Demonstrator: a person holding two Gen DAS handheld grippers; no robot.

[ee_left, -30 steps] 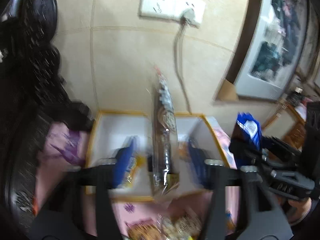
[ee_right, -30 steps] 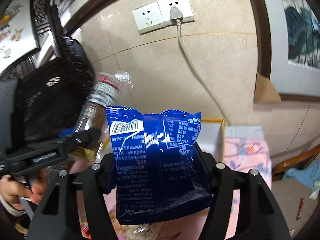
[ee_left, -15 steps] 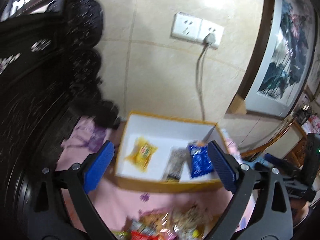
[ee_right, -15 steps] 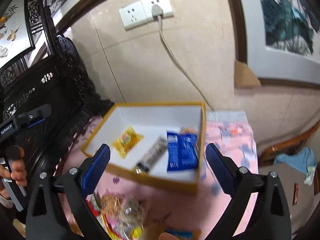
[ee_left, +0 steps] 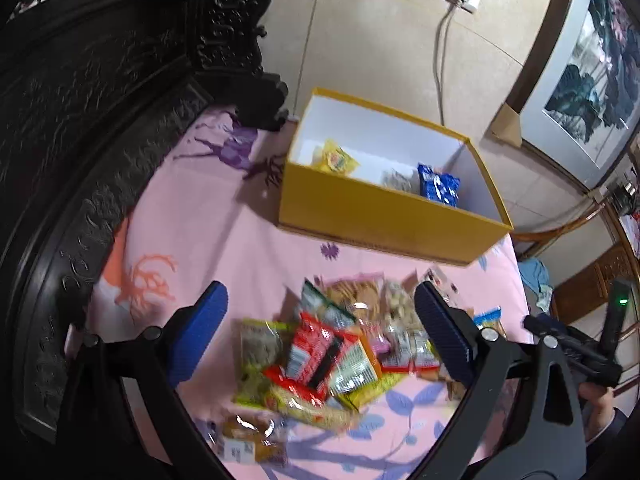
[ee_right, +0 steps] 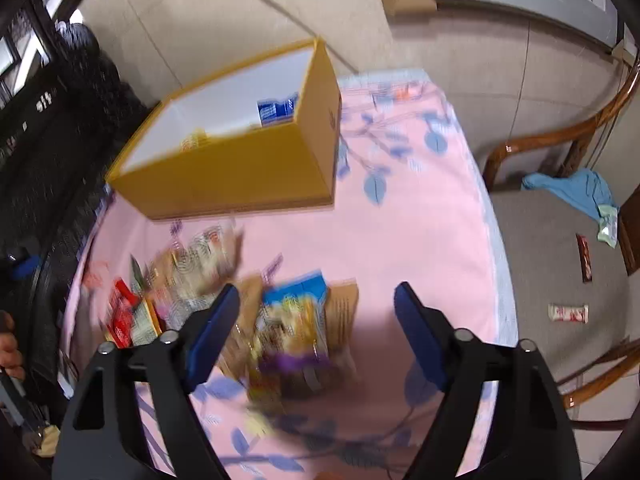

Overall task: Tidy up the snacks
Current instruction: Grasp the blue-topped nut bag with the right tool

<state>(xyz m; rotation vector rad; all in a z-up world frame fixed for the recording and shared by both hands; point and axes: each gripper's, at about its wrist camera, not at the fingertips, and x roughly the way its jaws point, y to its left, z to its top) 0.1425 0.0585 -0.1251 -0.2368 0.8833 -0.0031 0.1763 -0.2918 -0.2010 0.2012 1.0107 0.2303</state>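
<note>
1. Now the left gripper (ee_left: 320, 336) hangs over the snack pile (ee_left: 332, 360) on the pink cloth (ee_left: 192, 240), pointing steeply down. Its jaws are spread wide, with nothing pinched between the blue pads (ee_left: 200, 332).
2. Seen from the left wrist, the pile shows a red packet (ee_left: 312, 352), a green-yellow packet (ee_left: 258, 356) and several pale ones, all blurred; a brown packet (ee_left: 252, 440) lies apart, nearer the camera.
3. The right gripper (ee_right: 316, 328) hovers over the pile's other end, above a blurred blue-and-yellow packet (ee_right: 292, 320). Its jaws have just been closing but are still apart, and the pads press on nothing; the packet lies on the cloth below them.
4. Beyond the pile, against the tiled wall, stands the yellow box (ee_left: 384, 216), white inside.
5. Inside the box lie a yellow packet (ee_left: 336, 158) at the left, a grey packet (ee_left: 396, 180) in the middle and a blue packet (ee_left: 438, 186) just to its right.
6. A carved dark frame (ee_left: 100, 100) borders the cloth on the left side.
7. At the lower right of the left-wrist view, a hand (ee_left: 600, 404) grips the right gripper's handle.
8. In the right-wrist view, a wooden chair (ee_right: 560, 144) stands beside the cloth, with a blue rag (ee_right: 576, 188) and a few stray wrappers on its seat.
</note>
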